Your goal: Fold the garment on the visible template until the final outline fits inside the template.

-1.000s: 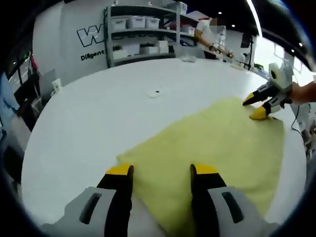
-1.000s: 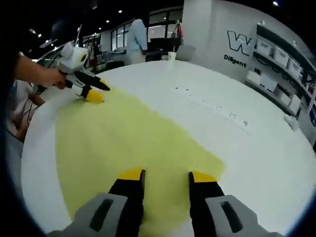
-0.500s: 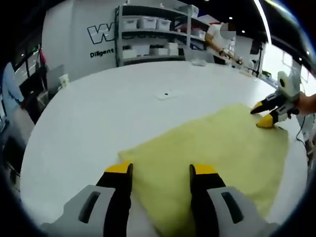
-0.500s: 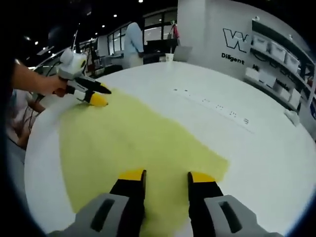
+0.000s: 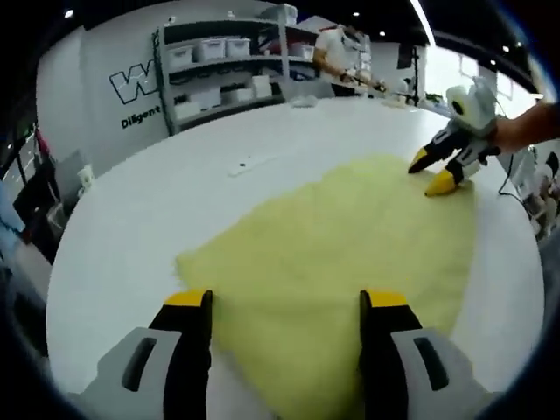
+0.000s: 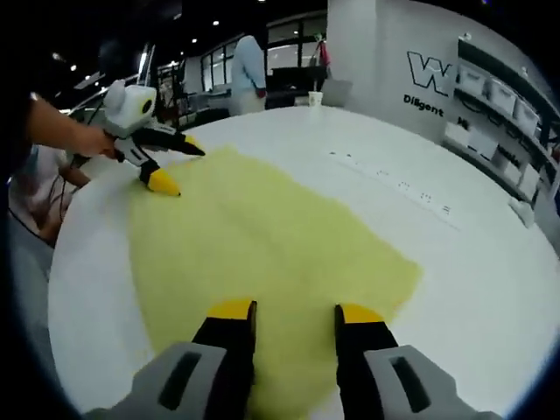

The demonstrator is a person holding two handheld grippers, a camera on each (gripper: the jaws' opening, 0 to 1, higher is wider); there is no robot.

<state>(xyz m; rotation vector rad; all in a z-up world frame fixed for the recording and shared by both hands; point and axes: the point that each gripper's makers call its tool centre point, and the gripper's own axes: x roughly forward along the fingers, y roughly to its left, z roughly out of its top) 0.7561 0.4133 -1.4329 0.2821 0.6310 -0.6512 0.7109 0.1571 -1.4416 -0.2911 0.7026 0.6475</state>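
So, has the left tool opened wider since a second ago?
Yes. The left tool has spread its jaws outward, each toward its own side of the grey housing, over the yellow garment.

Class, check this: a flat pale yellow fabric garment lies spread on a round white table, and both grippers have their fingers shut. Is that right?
Not quite. The pale yellow fabric garment does lie spread on the round white table, but both grippers have their fingers open: the left gripper view shows the left gripper with a wide gap, and the right gripper view shows the right gripper likewise.
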